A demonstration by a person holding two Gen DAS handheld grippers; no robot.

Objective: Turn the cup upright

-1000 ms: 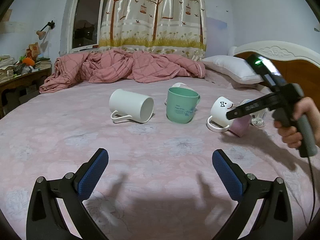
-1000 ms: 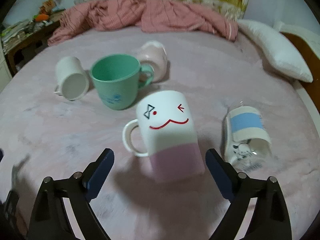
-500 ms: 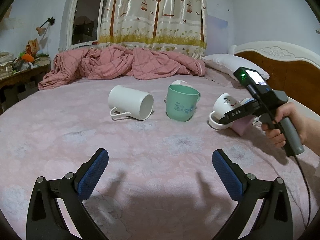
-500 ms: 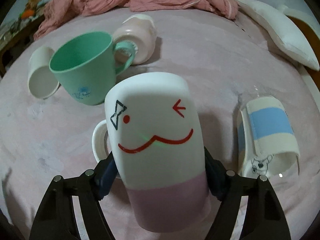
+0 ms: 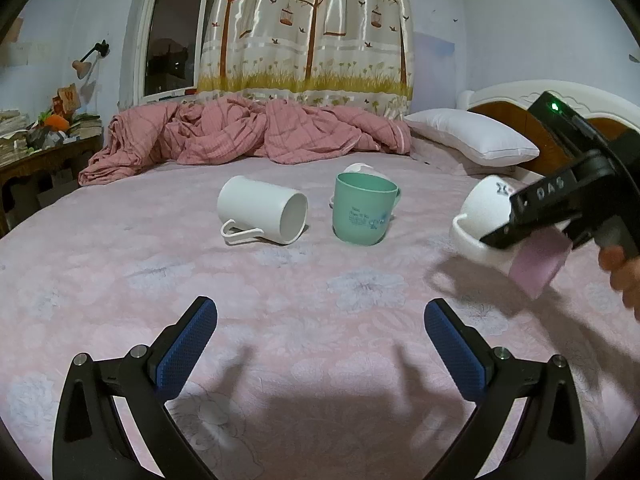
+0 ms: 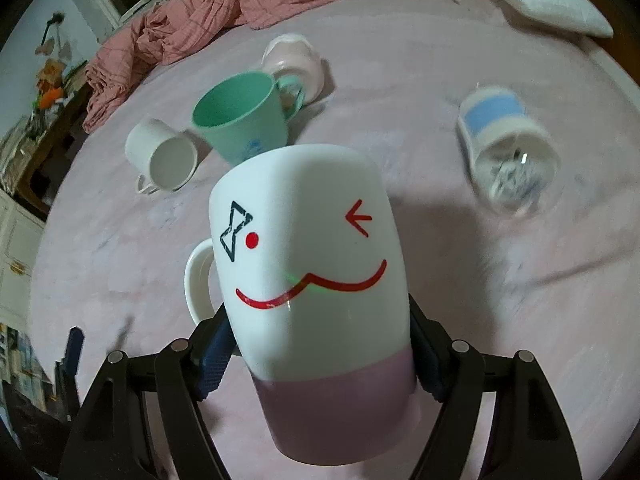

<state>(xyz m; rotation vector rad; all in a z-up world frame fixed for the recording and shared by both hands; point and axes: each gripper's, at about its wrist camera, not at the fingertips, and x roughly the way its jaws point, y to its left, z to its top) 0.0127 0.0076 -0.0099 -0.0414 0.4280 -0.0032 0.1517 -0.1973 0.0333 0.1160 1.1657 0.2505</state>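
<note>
White and pink, the smiley cup [image 6: 308, 276] is squeezed between the right gripper [image 6: 316, 356] fingers, lifted off the bed [image 5: 280, 292] and tipped over. It hangs to the right of the green cup [image 5: 362, 210]. The left gripper [image 5: 320, 344] is spread wide, holding nothing, in front of the green cup.

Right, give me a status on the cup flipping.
Done: the green cup stands upright on the bed.
In hand: the right claw is shut on the smiley mug, lifted and tilted, not yet set down.
Left: the white mug, the pink cup and the blue-striped cup lie on their sides. The left claw is open, holding nothing.
</note>
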